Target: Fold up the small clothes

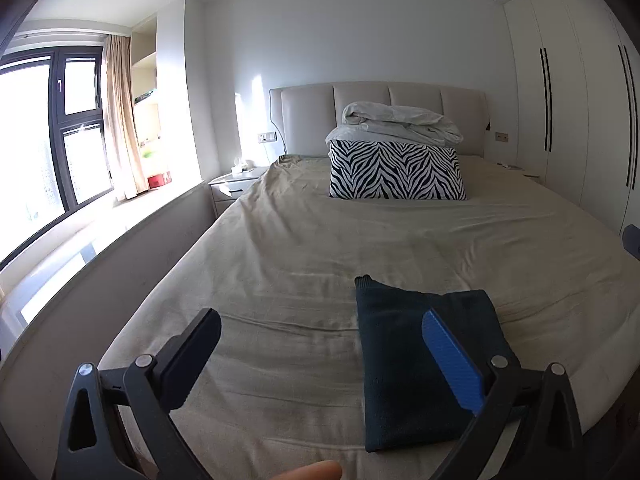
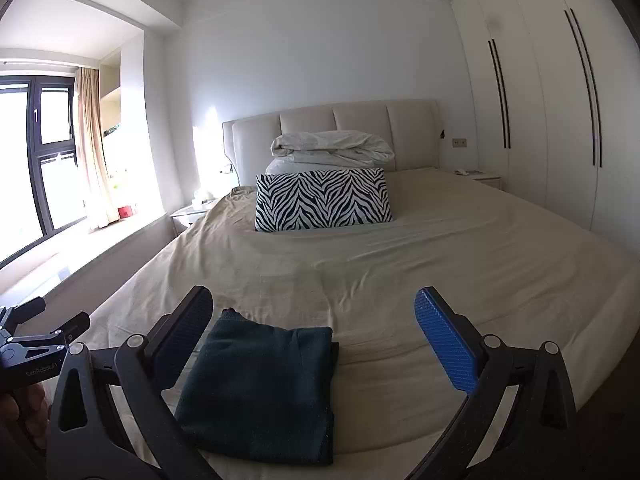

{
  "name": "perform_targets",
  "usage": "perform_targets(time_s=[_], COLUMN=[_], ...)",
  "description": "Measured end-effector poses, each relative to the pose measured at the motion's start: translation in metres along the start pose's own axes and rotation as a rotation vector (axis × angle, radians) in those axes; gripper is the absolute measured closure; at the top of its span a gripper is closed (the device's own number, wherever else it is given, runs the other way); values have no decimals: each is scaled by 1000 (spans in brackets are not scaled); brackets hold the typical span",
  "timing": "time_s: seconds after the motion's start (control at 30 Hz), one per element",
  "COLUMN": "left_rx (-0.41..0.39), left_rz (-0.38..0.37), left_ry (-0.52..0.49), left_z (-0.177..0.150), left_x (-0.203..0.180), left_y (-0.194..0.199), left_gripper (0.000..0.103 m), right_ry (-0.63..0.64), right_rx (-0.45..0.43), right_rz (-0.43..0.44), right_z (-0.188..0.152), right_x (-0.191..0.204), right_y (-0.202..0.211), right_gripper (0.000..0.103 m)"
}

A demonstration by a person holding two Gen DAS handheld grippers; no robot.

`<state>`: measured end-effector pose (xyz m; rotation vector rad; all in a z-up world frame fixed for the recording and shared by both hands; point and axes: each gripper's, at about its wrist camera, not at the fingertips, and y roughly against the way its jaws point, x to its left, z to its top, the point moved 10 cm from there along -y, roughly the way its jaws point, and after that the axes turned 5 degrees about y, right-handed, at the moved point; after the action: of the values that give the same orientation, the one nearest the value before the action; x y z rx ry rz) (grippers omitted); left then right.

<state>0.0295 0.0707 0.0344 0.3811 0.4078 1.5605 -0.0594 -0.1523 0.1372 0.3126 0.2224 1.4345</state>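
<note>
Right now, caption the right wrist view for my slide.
Open right gripper above folded dark green garment on beige bed.

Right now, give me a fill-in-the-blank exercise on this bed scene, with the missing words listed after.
1. The folded dark garment lies on the beige ____.
2. The left gripper and right gripper both stand ____, holding nothing.
3. The pillow near the headboard bears a ____ pattern.
4. On top, behind that pillow, lies a bundled white ____.

Missing words: bed; open; zebra; duvet
</note>
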Motion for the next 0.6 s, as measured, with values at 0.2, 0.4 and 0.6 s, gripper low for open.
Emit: perform_targets(time_s=[0.2, 0.4, 0.6], left_rx=[198, 342, 345], left_rz=[5, -31, -27], left_ry=[-42, 20, 45], left_z=[-65, -105, -105], left_x=[-19, -18, -12], left_y=[-38, -59, -62], left_gripper=[0, 0, 0], right_ry=[4, 26, 27], right_rx=[150, 288, 431], right_rz=[-54, -83, -113], right_z=[-49, -98, -148], right_x=[-3, -4, -10], right_y=[-34, -58, -84], right_gripper=[0, 0, 0])
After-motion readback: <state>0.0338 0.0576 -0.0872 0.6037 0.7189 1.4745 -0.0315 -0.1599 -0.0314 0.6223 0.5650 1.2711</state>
